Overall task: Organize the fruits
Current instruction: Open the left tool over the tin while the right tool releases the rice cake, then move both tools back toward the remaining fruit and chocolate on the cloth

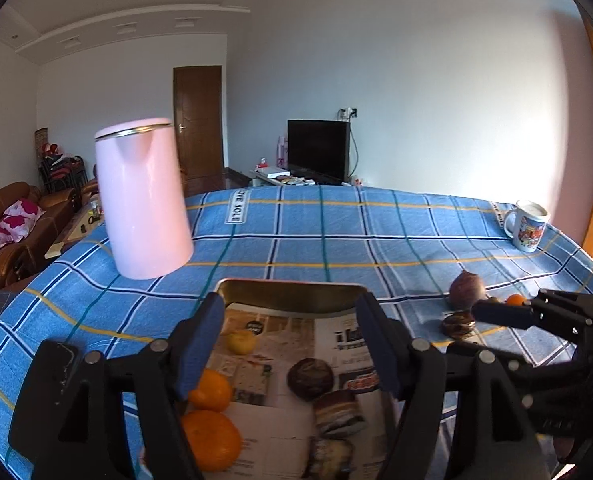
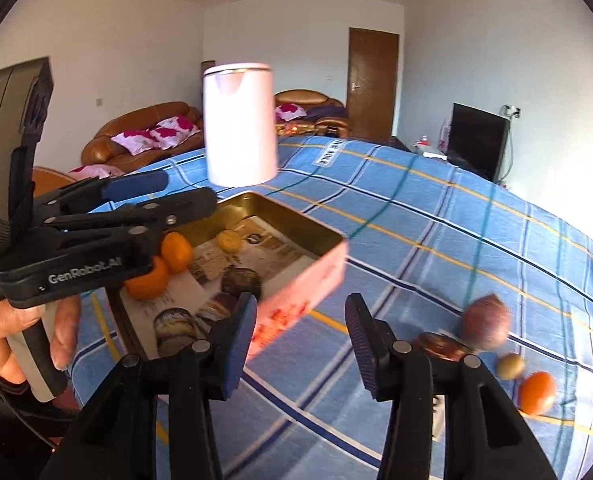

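**Fruit tin and loose fruit on a checked tablecloth, seen from both grippers**

Hidden or unclear. In the left wrist view the near end of the tin (image 1: 292,294) is cut off by the frame and partly masked by the left gripper (image 1: 292,344), so fruit at that end is only partly seen. In the right wrist view the loose fruit at right is smeared by motion blur. A person's hand (image 2: 24,344) holding the left gripper's handle is cropped at the left edge.

Left. A pink kettle (image 1: 144,200) stands upright on the blue checked tablecloth (image 1: 336,248), beyond the tin.

Centre. The tin, lined with newspaper, holds two oranges (image 1: 210,390) touching each other at its left side, one small yellow fruit (image 1: 241,342) further in, and at least three dark brown fruits (image 1: 310,378) toward the right. The left gripper hangs above the tin, jaws apart, with nothing between them. The right gripper (image 2: 300,340) points at bare cloth just beside the tin's pink outer wall, jaws parted and empty.

Right. On the cloth, apart from the tin, lies a cluster: one large reddish-brown fruit (image 2: 486,322), one flat brown fruit (image 2: 442,346), one small greenish fruit (image 2: 510,366) and one small orange (image 2: 538,388). One mug (image 1: 528,224) stands near the far right edge.
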A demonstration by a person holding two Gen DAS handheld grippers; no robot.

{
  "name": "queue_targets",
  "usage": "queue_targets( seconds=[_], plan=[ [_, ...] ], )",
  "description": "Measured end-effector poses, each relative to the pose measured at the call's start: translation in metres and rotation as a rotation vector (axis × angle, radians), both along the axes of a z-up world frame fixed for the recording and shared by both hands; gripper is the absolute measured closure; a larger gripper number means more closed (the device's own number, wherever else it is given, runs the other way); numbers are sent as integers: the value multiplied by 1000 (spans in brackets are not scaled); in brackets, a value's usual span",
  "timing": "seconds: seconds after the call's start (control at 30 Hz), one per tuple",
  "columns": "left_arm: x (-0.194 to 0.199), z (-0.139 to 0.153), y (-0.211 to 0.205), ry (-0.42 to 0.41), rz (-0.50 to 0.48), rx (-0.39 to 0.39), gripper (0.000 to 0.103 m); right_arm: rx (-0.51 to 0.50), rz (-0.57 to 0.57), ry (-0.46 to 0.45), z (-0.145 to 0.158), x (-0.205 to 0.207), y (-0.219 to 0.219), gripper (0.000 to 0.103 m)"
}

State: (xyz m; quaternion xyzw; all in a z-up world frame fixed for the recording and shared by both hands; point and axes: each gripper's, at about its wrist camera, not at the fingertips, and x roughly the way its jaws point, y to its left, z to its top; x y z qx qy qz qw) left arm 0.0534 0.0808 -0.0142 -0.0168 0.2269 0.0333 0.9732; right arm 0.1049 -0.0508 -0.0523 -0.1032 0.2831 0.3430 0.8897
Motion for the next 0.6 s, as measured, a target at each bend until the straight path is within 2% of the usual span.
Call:
queue_targets(
  seconds=[0.2, 0.3, 0.43, 0.6],
  plan=[
    [23, 0, -65, 45, -135, 15, 32, 9, -268, -24, 5, 29, -92, 54],
    [40, -8, -92, 94, -185, 17, 32, 11, -386, 16, -1, 47, -127, 54],
    [65, -25, -119, 193, -235, -6, 32, 21, -449, 82, -12, 65, -158, 54],
    [82, -41, -145, 275, -275, 40, 34, 17, -456, 160, -28, 76, -173, 54]
  ],
)
